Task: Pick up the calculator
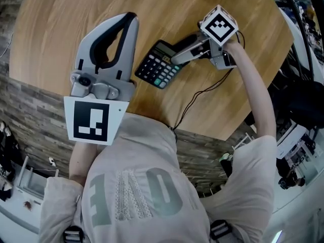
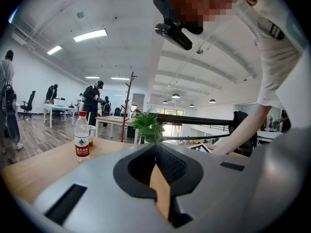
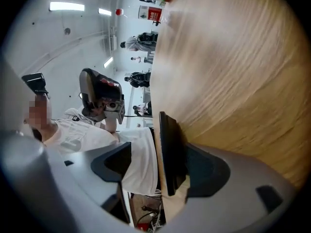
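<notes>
A person leans over a round wooden table [image 1: 61,29], holding a claw in each hand. The black calculator [image 1: 158,65] lies flat on the table near its front edge, keys up and display end away from the person. The right claw [image 1: 181,50] reaches in at that display end. Its own view shows the jaws apart with the calculator edge-on between them: the table-side jaw lies against the calculator, and the other stands off with a clear gap. The left claw [image 1: 130,18] is held above the table, just left of the calculator, with its tips together on nothing.

The step in hand looks like the grasp itself. The next move probably calls for closing the right jaws on the calculator's end, then lifting gently so it does not pivot or slip.
</notes>
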The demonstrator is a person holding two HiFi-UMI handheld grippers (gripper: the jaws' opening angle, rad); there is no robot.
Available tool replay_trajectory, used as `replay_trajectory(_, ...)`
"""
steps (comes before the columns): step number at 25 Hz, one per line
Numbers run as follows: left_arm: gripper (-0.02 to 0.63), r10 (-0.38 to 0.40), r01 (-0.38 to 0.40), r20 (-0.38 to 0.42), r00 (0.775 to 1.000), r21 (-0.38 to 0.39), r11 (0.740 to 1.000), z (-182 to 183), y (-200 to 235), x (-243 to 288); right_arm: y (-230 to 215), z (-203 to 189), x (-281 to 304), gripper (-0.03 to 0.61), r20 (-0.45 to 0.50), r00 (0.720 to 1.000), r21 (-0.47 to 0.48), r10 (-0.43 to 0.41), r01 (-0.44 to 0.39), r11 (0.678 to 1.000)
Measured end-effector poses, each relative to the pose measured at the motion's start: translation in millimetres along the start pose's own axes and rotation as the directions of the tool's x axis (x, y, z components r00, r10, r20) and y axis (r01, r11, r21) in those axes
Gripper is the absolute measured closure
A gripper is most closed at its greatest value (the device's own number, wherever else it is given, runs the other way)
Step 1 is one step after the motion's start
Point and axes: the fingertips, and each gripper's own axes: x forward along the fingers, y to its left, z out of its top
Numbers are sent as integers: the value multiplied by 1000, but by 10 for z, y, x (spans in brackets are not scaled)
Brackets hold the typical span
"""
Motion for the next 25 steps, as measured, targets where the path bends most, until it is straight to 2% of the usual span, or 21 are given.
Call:
replay_trajectory(7, 604, 3, -3, -18, 1000, -26, 1000, -113, 63, 74, 10, -70, 153, 224, -96, 994, 27, 54, -52, 998)
replay_trajectory(10, 604, 2, -3, -25, 1000, -31, 1000, -142, 84, 89, 6, -110, 172, 224, -144, 989, 37, 47, -42, 998)
replay_trajectory(14, 604, 8, -9, -33, 999, -24, 1000, -175, 135, 106, -73, -177, 199, 238, -212, 976, -8, -38, 37, 999)
replay_trajectory(17, 604, 18, -19, -24, 1000, -30, 999, -156, 174, 131, -178, -252, 212, 272, -274, 956, -55, -107, 96, 994)
replay_trajectory(20, 604, 20, -21, -15, 1000, -24, 999, -114, 209, 126, -290, -282, 178, 392, -306, 931, -101, -200, 177, 979)
replay_trajectory(23, 604, 38, -38, -6, 999, -32, 999, -79, 249, 99, -314, -258, 181, 462, -298, 919, -145, -259, 224, 964)
replay_trajectory(25, 604, 44, -44, -3, 999, -35, 998, -77, 253, 84, -331, -256, 186, 462, -296, 916, -154, -272, 236, 960)
